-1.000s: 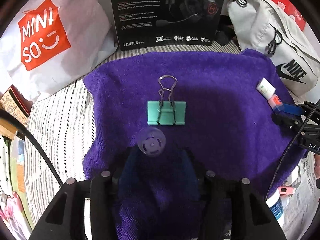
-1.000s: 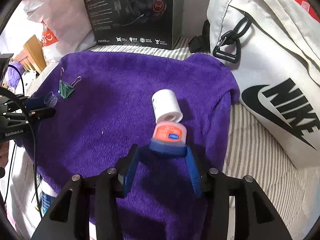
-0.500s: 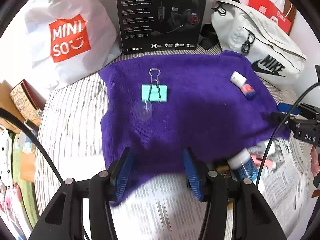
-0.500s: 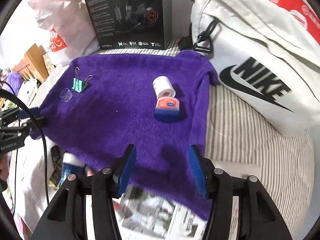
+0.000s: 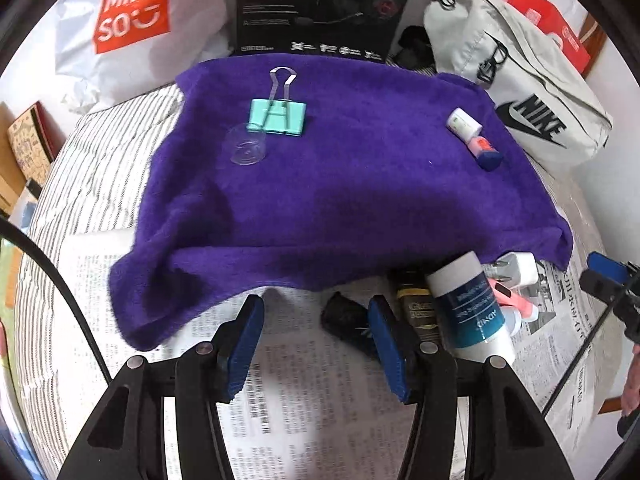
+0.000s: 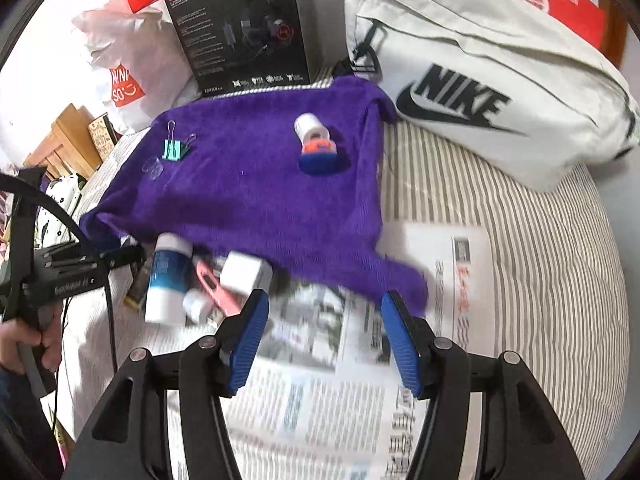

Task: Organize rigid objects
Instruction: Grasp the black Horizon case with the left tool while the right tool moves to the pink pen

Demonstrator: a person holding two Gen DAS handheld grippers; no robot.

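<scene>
Now then, over to the left gripper (image 5: pixel 316 308): hovers above the newspaper (image 5: pixel 300 408) with jaws partly apart, grips nothing. Same story for the right gripper (image 6: pixel 325 300), roughly half open with jaws just now opening wider, nothing between them. Already laid out on the purple towel (image 5: pixel 340 192): teal binder clip (image 5: pixel 278 116) just beside the clear cap (image 5: pixel 246 148) at the far left, white-orange-blue tube (image 5: pixel 474 140) at the far right. Waiting in a heap at the towel's near edge: white-and-teal bottle (image 5: pixel 468 308), gold-labelled dark tube (image 5: pixel 416 308), black lump (image 5: pixel 346 322), white plug (image 5: pixel 516 270), pink piece (image 5: pixel 516 302). Looks like time to choose the next pick. Best to go for the bottle, the most exposed of the lot: widen first, straddle the round body crosswise, close square to avoid rolling it. Keep both tools well apart over that tight cluster. As for containers: Nike bag (image 5: pixel 520 80), Miniso bag (image 5: pixel 132 28) and headset box (image 5: pixel 320 4) behind the towel, contents impossible to tell
</scene>
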